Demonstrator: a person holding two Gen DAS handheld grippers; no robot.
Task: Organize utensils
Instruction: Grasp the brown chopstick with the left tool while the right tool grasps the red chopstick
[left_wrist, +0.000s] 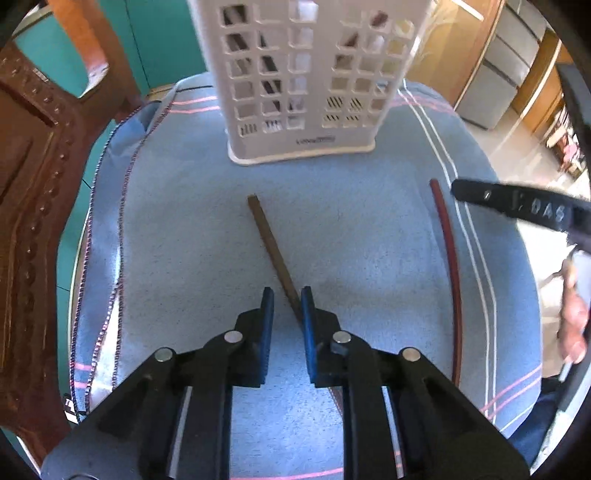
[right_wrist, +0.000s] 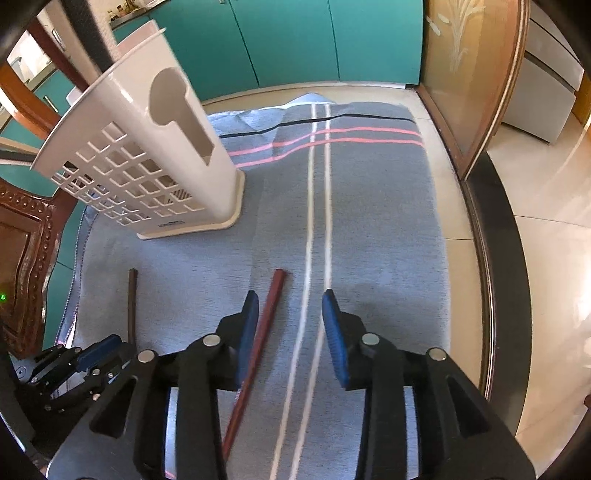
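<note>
A white perforated utensil holder (left_wrist: 301, 79) stands upright at the far side of a blue-grey cloth (left_wrist: 184, 206); it also shows in the right wrist view (right_wrist: 147, 158). A brown chopstick (left_wrist: 271, 245) lies on the cloth, its near end between the fingers of my left gripper (left_wrist: 286, 295), which is open around it. A red chopstick (left_wrist: 448, 266) lies to the right; in the right wrist view the red chopstick (right_wrist: 264, 325) lies just inside the left finger of my open right gripper (right_wrist: 288, 299). The brown chopstick (right_wrist: 132, 302) and the left gripper (right_wrist: 85, 360) show at left.
A carved wooden chair (left_wrist: 33, 206) stands at the left of the table. The cloth (right_wrist: 388, 221) has white and pink stripes. The table's dark rim (right_wrist: 491, 266) runs along the right. Teal cabinets (right_wrist: 295, 40) stand behind.
</note>
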